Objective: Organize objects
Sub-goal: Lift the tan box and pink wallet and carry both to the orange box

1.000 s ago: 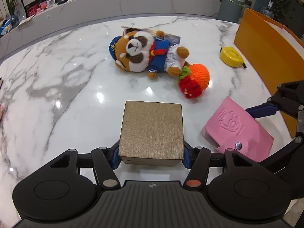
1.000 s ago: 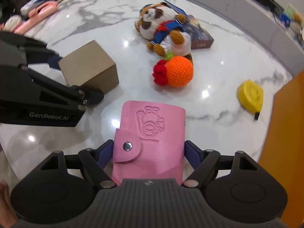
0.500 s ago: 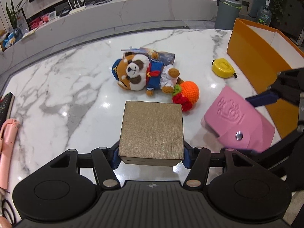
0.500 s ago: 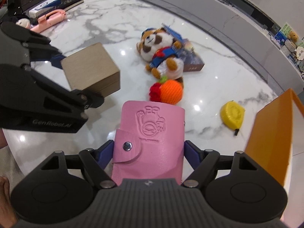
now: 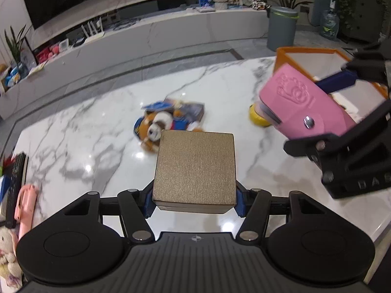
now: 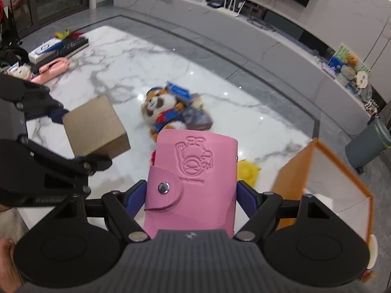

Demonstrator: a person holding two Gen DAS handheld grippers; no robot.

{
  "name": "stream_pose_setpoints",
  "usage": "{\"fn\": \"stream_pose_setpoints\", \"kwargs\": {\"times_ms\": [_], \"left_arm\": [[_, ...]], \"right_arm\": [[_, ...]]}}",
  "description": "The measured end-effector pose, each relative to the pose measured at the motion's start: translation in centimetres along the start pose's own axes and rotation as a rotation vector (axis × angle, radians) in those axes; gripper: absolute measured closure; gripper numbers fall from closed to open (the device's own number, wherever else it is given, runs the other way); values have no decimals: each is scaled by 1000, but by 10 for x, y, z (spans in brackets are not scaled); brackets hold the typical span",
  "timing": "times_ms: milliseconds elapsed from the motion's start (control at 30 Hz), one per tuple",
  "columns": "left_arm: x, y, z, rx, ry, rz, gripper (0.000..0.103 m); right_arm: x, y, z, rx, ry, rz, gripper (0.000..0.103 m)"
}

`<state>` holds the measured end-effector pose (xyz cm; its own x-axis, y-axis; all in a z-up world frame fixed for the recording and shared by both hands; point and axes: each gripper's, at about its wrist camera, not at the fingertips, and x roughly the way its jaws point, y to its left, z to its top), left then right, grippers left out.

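Closest in, we see the left gripper (image 5: 194,204) pinching a tan box (image 5: 195,168) between its blue fingers (image 5: 148,205), the box held flat and lifted clear of the marble table (image 5: 80,146). Beside it, the right gripper (image 6: 191,199) clamps a pink card wallet (image 6: 195,183) by its two sides — snap flap toward the camera, embossed emblem facing up — and it too hangs in the air above the tabletop. From the left wrist view the wallet (image 5: 300,107) sits up and to the right of the box, in front of the orange bin (image 5: 315,58); from the right wrist view that bin (image 6: 342,178) stands just right of the wallet, open at the top with pale inner walls. Farther out on the table lies a plush red panda (image 6: 162,109) in a blue outfit, resting against a dark book (image 6: 198,117), and a yellow tape measure (image 6: 246,171) shows partly behind the wallet. At the table's far left edge we make out a pink handheld item (image 6: 52,68) and a keyboard (image 6: 70,46) — small and somewhat blurred.
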<state>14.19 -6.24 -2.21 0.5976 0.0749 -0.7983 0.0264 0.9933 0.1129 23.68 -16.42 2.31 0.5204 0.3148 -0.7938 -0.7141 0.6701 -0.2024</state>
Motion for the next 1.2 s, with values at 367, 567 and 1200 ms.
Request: {"fn": "stream_pose_setpoints", "kwargs": {"times_ms": [367,567,1200], "left_arm": [[-30,-54,44,66,-83,-36,35],[-30,-97,63,137,-108,-64,35],[-1,-199,80,265,-104,-201,35]], "right_arm": [[-62,-60,-2,112,-82,-26,24],[-86,-102,-19,167,-102,-67,24],[-88,-189,-87,283,-33,-182,24]]}}
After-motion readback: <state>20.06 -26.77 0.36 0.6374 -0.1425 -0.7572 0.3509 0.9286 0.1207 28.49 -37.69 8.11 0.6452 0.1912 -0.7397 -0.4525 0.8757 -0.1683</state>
